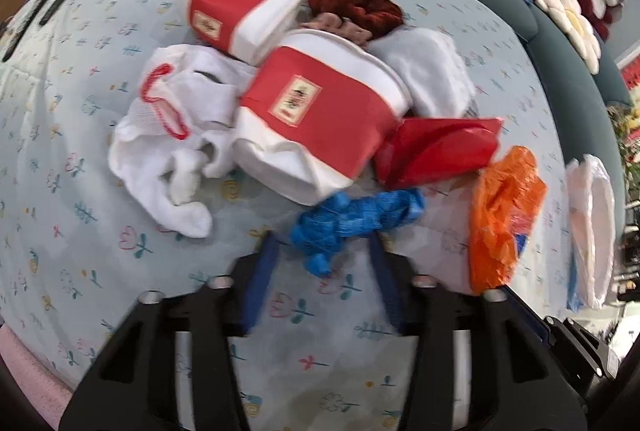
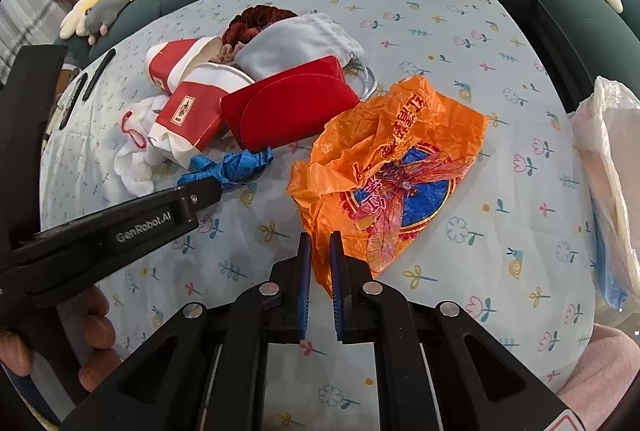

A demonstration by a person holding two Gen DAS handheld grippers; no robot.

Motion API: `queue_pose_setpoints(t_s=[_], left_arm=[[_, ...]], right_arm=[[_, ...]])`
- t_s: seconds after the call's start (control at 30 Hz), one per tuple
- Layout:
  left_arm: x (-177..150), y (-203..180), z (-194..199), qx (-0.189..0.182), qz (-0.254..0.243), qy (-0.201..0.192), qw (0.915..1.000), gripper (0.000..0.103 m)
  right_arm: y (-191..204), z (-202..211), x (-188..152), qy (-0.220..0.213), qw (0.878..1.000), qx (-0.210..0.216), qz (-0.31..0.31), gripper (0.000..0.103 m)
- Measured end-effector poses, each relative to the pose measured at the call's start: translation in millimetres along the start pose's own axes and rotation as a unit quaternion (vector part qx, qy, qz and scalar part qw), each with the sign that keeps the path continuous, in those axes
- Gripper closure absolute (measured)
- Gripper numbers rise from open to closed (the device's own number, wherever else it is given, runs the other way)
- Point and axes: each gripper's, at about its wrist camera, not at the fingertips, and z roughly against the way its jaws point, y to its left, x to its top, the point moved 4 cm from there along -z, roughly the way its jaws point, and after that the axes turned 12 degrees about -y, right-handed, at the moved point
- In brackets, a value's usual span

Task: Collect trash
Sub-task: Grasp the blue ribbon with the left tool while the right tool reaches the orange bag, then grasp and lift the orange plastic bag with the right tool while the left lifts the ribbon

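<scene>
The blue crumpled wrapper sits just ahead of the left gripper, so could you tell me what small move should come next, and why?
Probably ease the left gripper forward a little, then close. Its jaws stand open with the blue wrapper at the fingertips, not yet fully between them. The right gripper is already shut on the orange bag.
</scene>
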Motion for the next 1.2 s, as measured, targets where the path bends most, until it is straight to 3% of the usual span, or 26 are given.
queue_pose_setpoints(t_s=[0.03,0.2,0.6,0.93,1.07,1.2], left_arm=[[-2,-1,0,0.002,-0.003,0.004,1.0,0.084],[-9,-8,7,0.006,-0.008,0.001,1.0,0.089],[1,-49,65,-0.028,-0.028,-0.046,0.9981,0.09],[18,-116,119,-0.065,-0.072,-0.098,0.9904,0.09],[21,-134,134,-0.072,-0.081,-0.112,0.9878,0.09],[21,-138,141,-0.062,-0.088,-0.12,0.9869,0.089]], right_arm=[[-1,2,1,-0.002,1.0,0.001,-0.002,0.094],[-3,15,7,-0.018,1.0,0.006,-0.009,0.094],[-22,75,31,-0.087,0.995,0.02,-0.035,0.094],[-60,146,53,-0.167,0.983,0.024,-0.069,0.095],[-76,159,53,-0.176,0.981,0.017,-0.078,0.094],[-80,146,39,-0.155,0.985,0.016,-0.074,0.069]])
